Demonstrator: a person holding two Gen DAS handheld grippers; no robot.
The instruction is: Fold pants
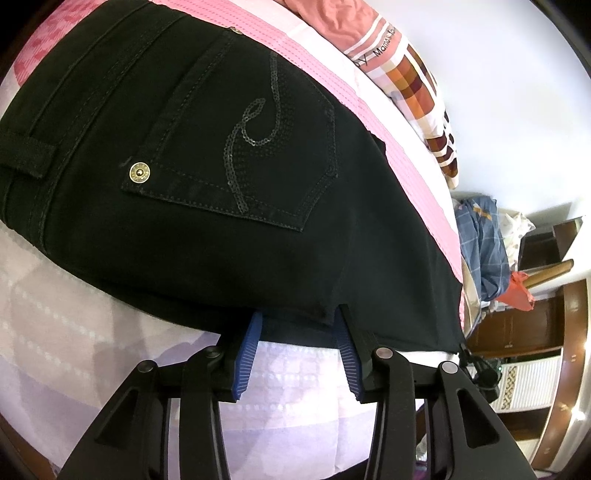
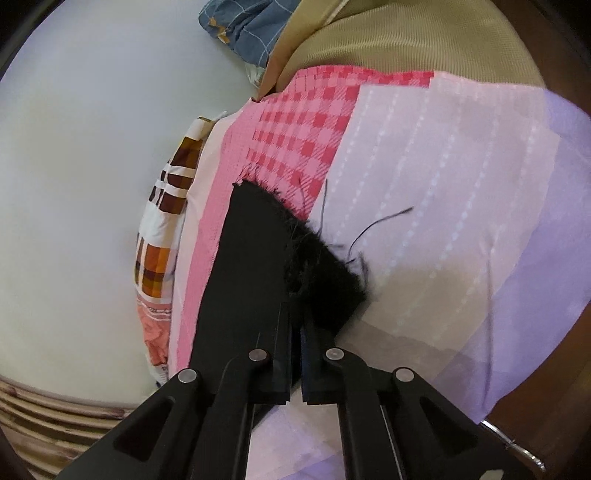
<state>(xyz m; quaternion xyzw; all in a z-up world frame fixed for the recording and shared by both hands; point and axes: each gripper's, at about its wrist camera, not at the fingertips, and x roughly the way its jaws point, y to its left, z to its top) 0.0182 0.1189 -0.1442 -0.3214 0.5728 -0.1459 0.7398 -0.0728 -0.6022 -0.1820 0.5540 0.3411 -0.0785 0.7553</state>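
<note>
Black pants (image 1: 184, 147) lie on the bed, seat side up, showing a sequinned back pocket (image 1: 251, 147) and a brass rivet (image 1: 139, 172). My left gripper (image 1: 299, 314) is at their near edge; its blue pads (image 1: 247, 354) stand apart and the tips are hidden under the cloth, which hangs loosely between them. In the right wrist view a black pant leg (image 2: 251, 258) stretches away to a frayed hem (image 2: 325, 273) with loose threads. My right gripper (image 2: 295, 299) is shut, its fingers pressed together on that hem.
The bed carries a pink, white and lilac sheet (image 1: 92, 332) (image 2: 443, 184). A checked orange-brown quilt (image 1: 417, 85) (image 2: 159, 229) lies along the bed's edge. Blue checked clothes (image 1: 484, 243) (image 2: 243, 26) and dark wooden furniture (image 1: 517, 325) stand beyond it on the white floor (image 2: 92, 147).
</note>
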